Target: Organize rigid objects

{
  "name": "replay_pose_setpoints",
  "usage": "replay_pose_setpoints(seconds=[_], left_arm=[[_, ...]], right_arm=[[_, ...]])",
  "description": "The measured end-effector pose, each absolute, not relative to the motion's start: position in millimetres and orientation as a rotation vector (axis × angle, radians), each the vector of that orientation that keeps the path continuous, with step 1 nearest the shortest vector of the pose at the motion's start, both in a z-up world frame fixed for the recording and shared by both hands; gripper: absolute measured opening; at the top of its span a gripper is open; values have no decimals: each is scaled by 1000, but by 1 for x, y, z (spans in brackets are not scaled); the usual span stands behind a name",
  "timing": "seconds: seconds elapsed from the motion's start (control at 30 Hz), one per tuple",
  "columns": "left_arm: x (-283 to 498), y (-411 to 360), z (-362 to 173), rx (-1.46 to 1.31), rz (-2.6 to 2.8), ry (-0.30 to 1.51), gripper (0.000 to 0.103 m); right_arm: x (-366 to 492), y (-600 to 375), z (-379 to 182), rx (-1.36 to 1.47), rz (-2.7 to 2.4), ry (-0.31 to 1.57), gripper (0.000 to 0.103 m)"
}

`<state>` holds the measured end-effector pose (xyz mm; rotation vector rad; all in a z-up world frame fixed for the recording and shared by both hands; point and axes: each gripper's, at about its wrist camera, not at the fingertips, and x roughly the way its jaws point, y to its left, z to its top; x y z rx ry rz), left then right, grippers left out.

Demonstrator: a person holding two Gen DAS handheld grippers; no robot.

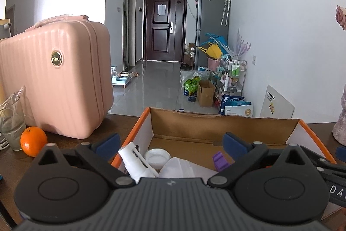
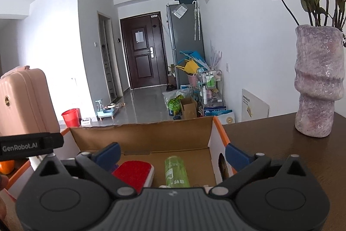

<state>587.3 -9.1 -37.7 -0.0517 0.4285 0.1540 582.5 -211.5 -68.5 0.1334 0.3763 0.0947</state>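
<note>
We see both tongs spread wide, nothing between the pads: left gripper and right gripper both hang over the open cardboard box at lower centre; inside it, a white spray bottle, white lid, purple piece, red-and-white brush, green bottle with unreadable print. Readable text: "GenRobot.AI" on the strap at left; pink case badge too small to read.

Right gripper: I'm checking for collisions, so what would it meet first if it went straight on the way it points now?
Probably the green bottle lying in the cardboard box, right between the open right gripper fingers. Past it comes the box's far wall. Depth is hard to judge here.
</note>
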Motion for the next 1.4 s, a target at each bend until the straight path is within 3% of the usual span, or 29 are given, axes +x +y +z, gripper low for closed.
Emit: replay_pose_setpoints(seconds=[0.67,1.4], left_arm=[[545,-4,-18,-23,116,360,103],[393,3,19,-7,67,253,103]], right_arm=[[552,-223,-48,123,105,335,103],[414,-230,-8,96,141,248,103]])
